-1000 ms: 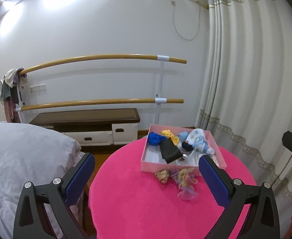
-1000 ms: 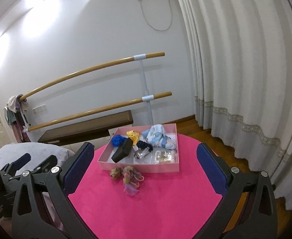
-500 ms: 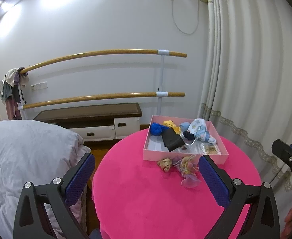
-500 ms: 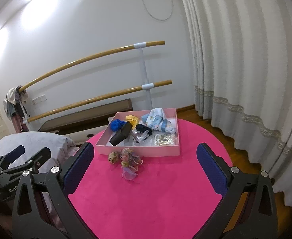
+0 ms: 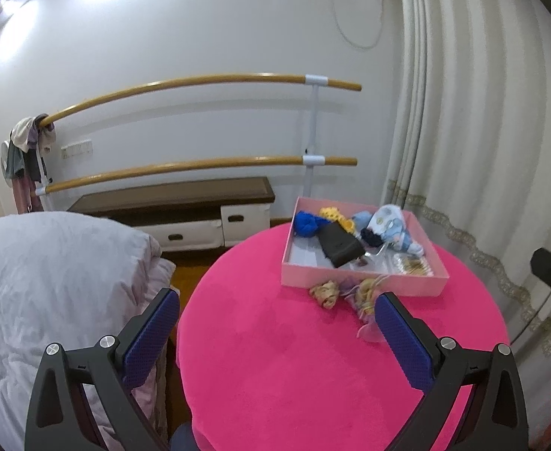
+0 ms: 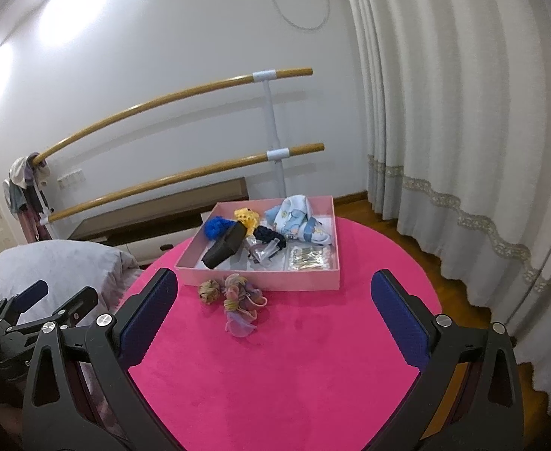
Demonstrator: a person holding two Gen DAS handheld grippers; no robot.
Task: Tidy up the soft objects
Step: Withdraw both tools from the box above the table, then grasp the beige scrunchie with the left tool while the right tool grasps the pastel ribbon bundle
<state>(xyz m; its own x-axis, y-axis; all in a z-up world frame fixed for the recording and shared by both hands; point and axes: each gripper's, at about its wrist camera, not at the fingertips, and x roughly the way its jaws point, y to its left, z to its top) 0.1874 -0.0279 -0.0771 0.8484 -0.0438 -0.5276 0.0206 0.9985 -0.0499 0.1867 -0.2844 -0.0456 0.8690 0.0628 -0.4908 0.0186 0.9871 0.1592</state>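
A pink box [image 6: 260, 280] [image 5: 361, 285] sits at the far side of a round pink table [image 6: 294, 368] [image 5: 294, 368]. It holds a blue scrunchie [image 6: 215, 226], a yellow scrunchie [image 6: 247, 216], a dark scrunchie [image 6: 271, 235], a light blue cloth [image 6: 298, 221], a black pouch [image 6: 224, 250] and a packet [image 6: 309, 257]. On the table in front of the box lie a tan scrunchie [image 6: 209, 290] [image 5: 324, 293] and a pastel bundle of hair ties [image 6: 241, 302] [image 5: 365, 297]. My left gripper [image 5: 275, 334] and right gripper [image 6: 273, 319] are both open and empty, above the near table.
A grey duvet [image 5: 50, 282] lies left of the table. Two wooden barres [image 6: 185, 180], a low cabinet [image 5: 185, 206] and the wall stand behind. Curtains [image 6: 463, 131] hang on the right. The left gripper shows at the left edge of the right wrist view [image 6: 42, 308].
Both grippers have moved closer to the table and tilted down. The box and hair ties look larger and nearer. Nothing on the table has moved.
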